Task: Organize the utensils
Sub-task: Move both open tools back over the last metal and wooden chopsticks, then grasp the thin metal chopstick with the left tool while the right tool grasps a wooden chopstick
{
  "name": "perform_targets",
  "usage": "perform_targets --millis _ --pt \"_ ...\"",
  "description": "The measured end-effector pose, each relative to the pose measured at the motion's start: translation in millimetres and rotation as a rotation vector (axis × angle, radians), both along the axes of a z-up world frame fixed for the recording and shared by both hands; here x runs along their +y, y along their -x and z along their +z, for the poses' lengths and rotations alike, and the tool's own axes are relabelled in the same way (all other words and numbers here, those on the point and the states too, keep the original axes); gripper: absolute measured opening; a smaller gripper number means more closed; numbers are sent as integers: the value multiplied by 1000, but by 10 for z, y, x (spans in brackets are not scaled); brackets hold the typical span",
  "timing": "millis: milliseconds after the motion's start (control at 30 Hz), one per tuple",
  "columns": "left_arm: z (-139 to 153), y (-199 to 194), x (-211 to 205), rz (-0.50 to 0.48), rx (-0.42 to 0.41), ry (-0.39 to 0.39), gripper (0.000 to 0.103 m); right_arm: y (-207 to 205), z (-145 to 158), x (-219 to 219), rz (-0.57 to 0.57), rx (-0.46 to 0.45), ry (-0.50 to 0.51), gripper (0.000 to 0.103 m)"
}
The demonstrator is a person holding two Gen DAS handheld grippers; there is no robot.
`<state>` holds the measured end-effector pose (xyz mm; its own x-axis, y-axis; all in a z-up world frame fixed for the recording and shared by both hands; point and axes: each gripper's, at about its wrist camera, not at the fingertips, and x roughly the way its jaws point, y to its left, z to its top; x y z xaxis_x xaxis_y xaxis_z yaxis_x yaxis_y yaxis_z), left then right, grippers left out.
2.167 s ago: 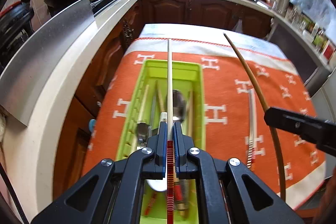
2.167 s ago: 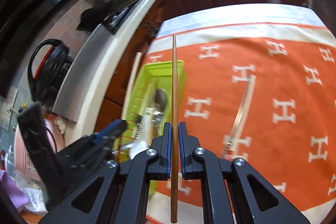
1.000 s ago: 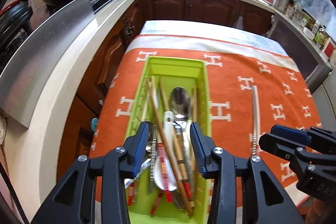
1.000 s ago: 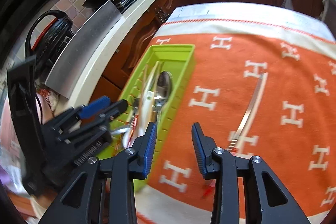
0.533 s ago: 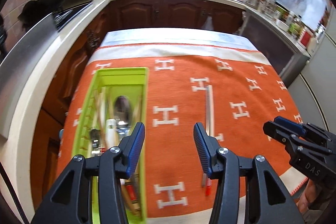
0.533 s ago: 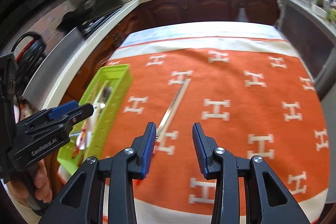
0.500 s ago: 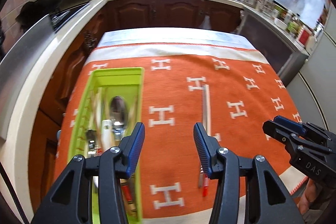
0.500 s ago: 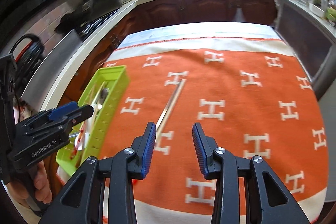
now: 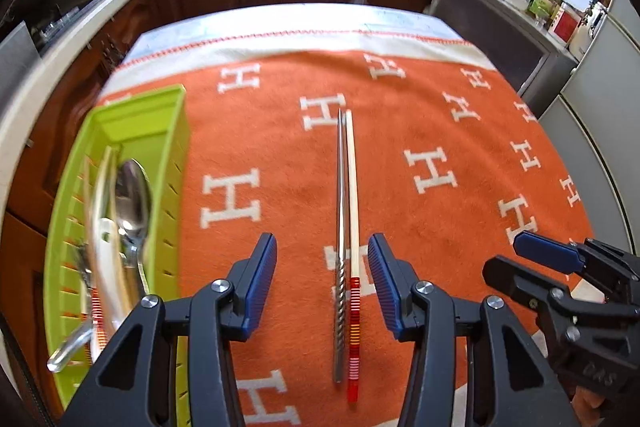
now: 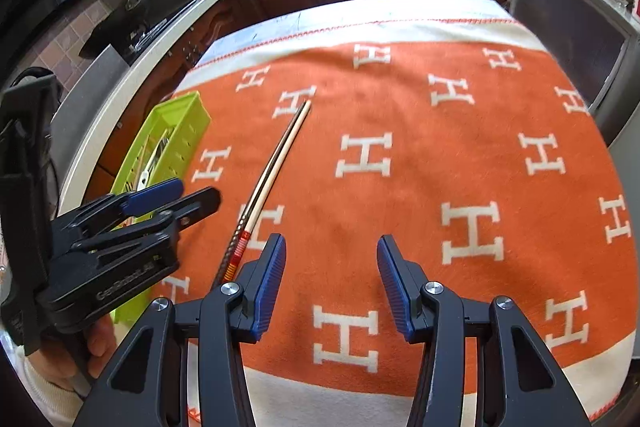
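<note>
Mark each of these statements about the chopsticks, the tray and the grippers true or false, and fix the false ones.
1. Two chopsticks lie side by side on the orange blanket. True: a metal chopstick and a pale chopstick.
2. The left gripper grips a chopstick. False: nothing is clamped; its fingers are apart.
3. The green tray holds a metal spoon. True.
4. The right gripper hangs over the tray. False: it is over bare blanket.

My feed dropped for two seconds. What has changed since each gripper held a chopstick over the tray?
Both chopsticks were let go into the green tray. The left gripper and right gripper, empty with jaws apart, swung right over the orange cloth. The two chopsticks on it lie as before.
</note>
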<state>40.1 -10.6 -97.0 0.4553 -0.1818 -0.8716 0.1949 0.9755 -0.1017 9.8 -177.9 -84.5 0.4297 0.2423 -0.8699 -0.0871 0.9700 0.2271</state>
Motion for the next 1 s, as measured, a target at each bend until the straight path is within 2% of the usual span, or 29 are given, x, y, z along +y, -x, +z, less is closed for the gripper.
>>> perform_targets --millis 67,267,667,833,1000 --pt "-98 -41 -2 -3 26 2 38 -12 -58 35 10 9 -3 48" --pt "-298 -92 -8 -14 75 -7 35 -61 -155 124 39 14 11 48" --pt "-324 -149 40 -19 59 -9 35 -132 -258 124 45 24 10 48" --pt "-335 -137 -18 -33 39 -55 35 -125 -278 132 52 28 8 48" --pt "-345 -151 -109 -51 19 -87 40 -122 -300 149 54 33 11 48"
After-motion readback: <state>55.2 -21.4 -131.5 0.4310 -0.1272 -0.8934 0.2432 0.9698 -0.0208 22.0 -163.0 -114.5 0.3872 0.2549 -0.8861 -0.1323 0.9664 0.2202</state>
